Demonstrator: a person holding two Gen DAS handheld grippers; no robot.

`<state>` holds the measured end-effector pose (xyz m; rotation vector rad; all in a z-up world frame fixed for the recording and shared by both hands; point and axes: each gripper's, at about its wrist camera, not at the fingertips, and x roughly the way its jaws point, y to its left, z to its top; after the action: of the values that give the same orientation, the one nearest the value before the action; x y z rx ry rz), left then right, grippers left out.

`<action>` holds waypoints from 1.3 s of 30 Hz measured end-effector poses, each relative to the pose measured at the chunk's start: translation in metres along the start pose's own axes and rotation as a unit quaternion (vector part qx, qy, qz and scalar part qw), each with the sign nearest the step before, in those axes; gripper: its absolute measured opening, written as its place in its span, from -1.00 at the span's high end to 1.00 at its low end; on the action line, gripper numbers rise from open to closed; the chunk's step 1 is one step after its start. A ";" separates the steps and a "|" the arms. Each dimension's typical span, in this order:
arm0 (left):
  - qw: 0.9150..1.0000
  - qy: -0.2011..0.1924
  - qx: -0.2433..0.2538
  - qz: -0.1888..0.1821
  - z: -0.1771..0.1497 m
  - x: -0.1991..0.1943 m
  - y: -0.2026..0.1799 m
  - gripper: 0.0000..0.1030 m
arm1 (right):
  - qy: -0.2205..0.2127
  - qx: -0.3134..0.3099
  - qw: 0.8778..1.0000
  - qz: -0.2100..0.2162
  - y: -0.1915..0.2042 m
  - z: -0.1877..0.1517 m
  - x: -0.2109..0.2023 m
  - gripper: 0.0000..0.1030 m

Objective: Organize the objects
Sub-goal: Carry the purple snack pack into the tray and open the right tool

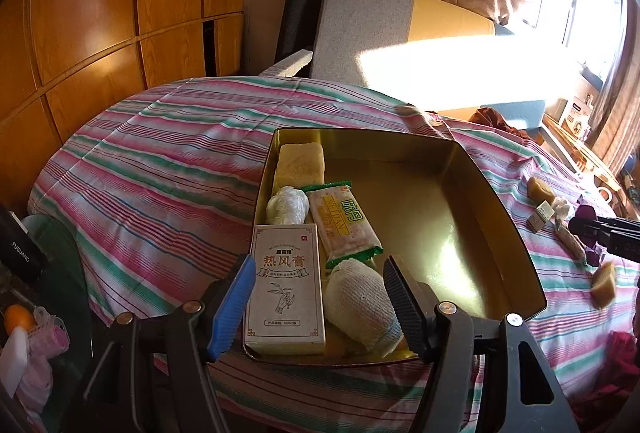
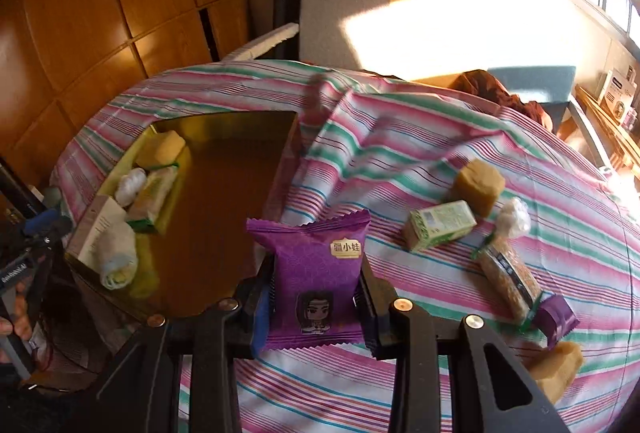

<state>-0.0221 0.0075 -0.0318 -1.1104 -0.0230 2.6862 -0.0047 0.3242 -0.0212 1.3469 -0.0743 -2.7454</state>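
Left-wrist view first: left gripper (image 1: 320,297) hangs over the near end of the gold tin (image 1: 500,193) at centre frame, jaws parted and gripping nothing, with the white carton (image 1: 286,293) and the rolled cloth bundle (image 1: 360,305) lying in the tin beneath them. A green-edged snack bar (image 1: 342,225) and a sponge cake block (image 1: 300,163) sit further up the tin's left side. Over to the right-wrist view: right gripper (image 2: 316,309) is clamped on the purple snack packet (image 2: 316,273), low centre, above the striped cloth (image 2: 400,161) just right of the tin. That packet looks light, puffy and crinkly, likely slick film around a soft cake, so a gentle squeeze across its middle seems wise. Loose items wait at right, among them a green box (image 2: 438,229).
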 end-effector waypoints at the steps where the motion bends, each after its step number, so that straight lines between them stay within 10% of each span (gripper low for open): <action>1: 1.000 -0.002 -0.004 0.002 0.000 0.000 0.003 -0.31 | -0.003 -0.010 1.000 0.011 0.016 0.006 0.000 0.31; 18: 0.997 0.006 -0.064 0.033 -0.008 0.004 0.059 -0.35 | 0.140 -0.035 0.985 0.092 0.161 0.022 0.144 0.26; 39: 0.998 -0.009 -0.043 0.036 -0.003 -0.008 0.043 -0.41 | 0.058 -0.008 0.995 0.084 0.146 0.011 0.092 0.10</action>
<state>-0.0237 -0.0366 -0.0325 -1.1310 -0.1035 2.7830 -0.0619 0.1703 -0.0757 1.4236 -0.1503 -2.5202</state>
